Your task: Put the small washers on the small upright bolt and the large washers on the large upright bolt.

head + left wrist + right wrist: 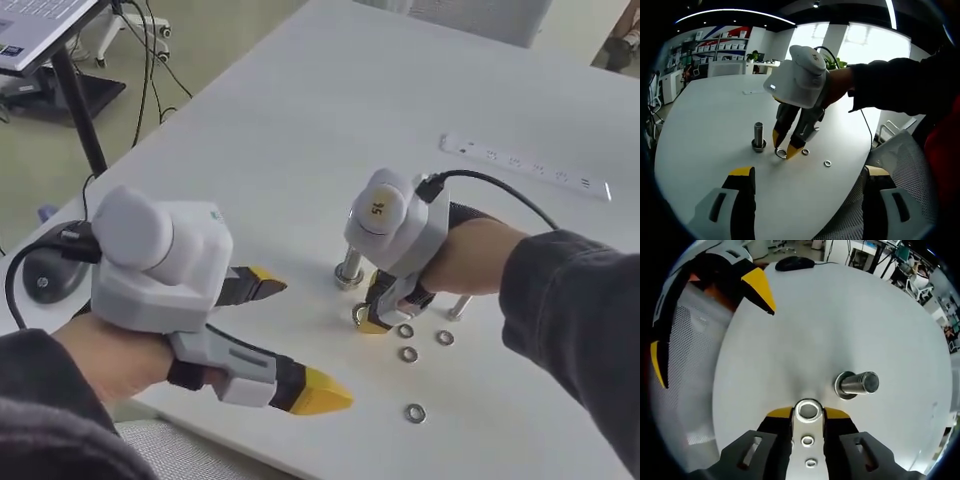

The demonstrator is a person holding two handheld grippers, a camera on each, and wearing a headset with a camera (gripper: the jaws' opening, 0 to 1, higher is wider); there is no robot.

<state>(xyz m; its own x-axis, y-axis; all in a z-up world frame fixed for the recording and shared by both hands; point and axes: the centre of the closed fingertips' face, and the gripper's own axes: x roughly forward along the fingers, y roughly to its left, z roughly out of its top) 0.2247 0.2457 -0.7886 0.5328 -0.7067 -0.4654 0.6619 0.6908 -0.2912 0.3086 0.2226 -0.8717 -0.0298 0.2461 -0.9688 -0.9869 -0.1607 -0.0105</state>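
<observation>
The large bolt (pixel 350 268) (pixel 758 137) (pixel 858 383) stands upright on the white table. My right gripper (pixel 375 322) (pixel 784 148) (pixel 808 412) is just beside it, near the table surface, shut on a large washer (pixel 360 316) (pixel 781 153) (pixel 808 402). Several small washers (pixel 408 354) (pixel 828 163) (pixel 807 440) lie flat on the table around and below that gripper. The small bolt (pixel 458 307) pokes out beside the right hand, partly hidden. My left gripper (pixel 296 336) (pixel 807 175) (pixel 710 325) hovers open at the table's near edge, holding nothing.
A white power strip (pixel 525 166) lies at the back right of the table (pixel 300 130). A dark mouse (pixel 40 280) (pixel 795 262) sits at the left edge. A laptop on a stand (pixel 40 25) is off the table, far left.
</observation>
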